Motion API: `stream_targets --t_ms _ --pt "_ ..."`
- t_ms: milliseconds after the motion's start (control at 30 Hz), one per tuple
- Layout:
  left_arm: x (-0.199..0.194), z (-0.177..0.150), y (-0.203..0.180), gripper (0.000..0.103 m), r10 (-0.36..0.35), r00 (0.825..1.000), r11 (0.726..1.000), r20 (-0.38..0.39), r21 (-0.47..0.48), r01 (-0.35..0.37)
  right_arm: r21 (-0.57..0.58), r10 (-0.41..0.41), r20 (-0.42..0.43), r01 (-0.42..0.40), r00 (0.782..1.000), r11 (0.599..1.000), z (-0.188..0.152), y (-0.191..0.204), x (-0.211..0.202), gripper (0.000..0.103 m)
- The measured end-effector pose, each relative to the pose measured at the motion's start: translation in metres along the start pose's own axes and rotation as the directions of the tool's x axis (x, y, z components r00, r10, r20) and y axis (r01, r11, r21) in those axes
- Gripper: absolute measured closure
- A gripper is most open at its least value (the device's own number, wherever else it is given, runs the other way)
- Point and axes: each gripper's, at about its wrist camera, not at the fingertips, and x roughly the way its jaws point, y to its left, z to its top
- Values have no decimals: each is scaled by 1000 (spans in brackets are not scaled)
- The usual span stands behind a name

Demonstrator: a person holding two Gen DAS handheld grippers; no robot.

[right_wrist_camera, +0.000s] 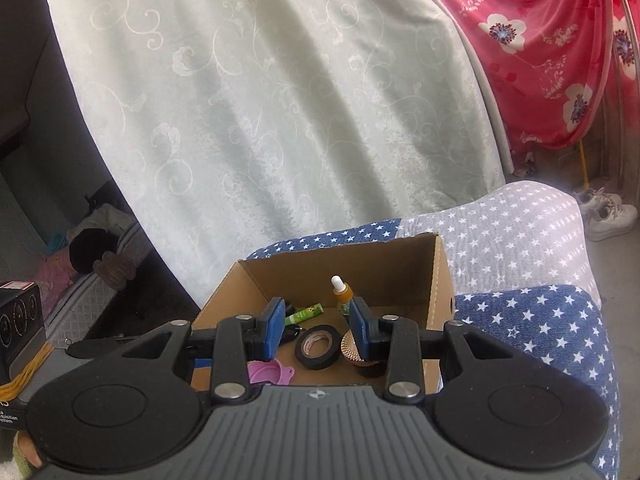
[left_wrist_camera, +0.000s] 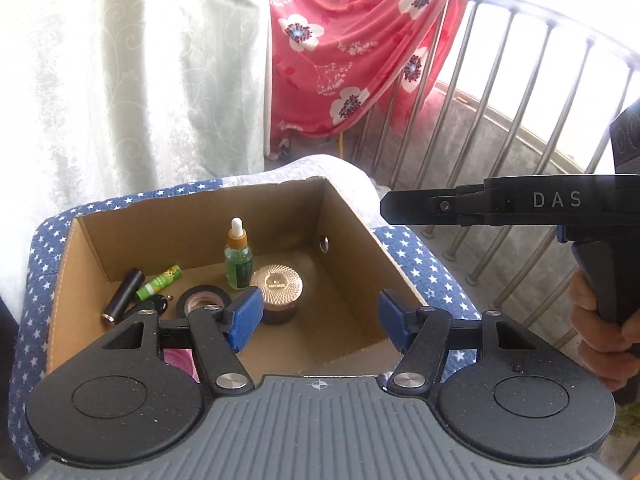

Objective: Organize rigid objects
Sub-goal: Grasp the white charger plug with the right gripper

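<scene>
An open cardboard box (left_wrist_camera: pixel 348 216) sits on a blue star-patterned cover (left_wrist_camera: pixel 424 264). Inside stand a green dropper bottle (left_wrist_camera: pixel 239 258) and a gold-lidded jar (left_wrist_camera: pixel 277 290). Beside them lie a black tape roll (left_wrist_camera: pixel 202 300), a green tube (left_wrist_camera: pixel 159 282), a black lipstick case (left_wrist_camera: pixel 123 296) and a pink lid (right_wrist_camera: pixel 266 372). My left gripper (left_wrist_camera: pixel 320 320) hangs open above the box's near edge, with nothing between its blue pads. My right gripper (right_wrist_camera: pixel 317 328) is also open and empty over the box (right_wrist_camera: pixel 438 276), above the tape roll (right_wrist_camera: pixel 318 346). From the left wrist view it (left_wrist_camera: pixel 390 204) shows side-on at the right.
A pale patterned curtain (left_wrist_camera: pixel 120 80) hangs behind the box. A red floral cloth (left_wrist_camera: pixel 352 52) drapes over a metal railing (left_wrist_camera: pixel 532 92) at the right. White shoes (right_wrist_camera: pixel 608 216) lie on the floor beyond the cover. A hand (left_wrist_camera: pixel 600 328) grips the right tool's handle.
</scene>
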Motion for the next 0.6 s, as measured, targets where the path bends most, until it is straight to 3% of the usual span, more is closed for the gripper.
stream_targets --t_ms 400,600 --pt "-66 -93 28 36 22 999 993 47 112 -27 -54 110 -18 -110 994 992 -90 63 -16 60" --pt "-62 -134 35 36 69 996 987 57 139 -77 -33 132 -70 -134 989 990 -115 77 7 60"
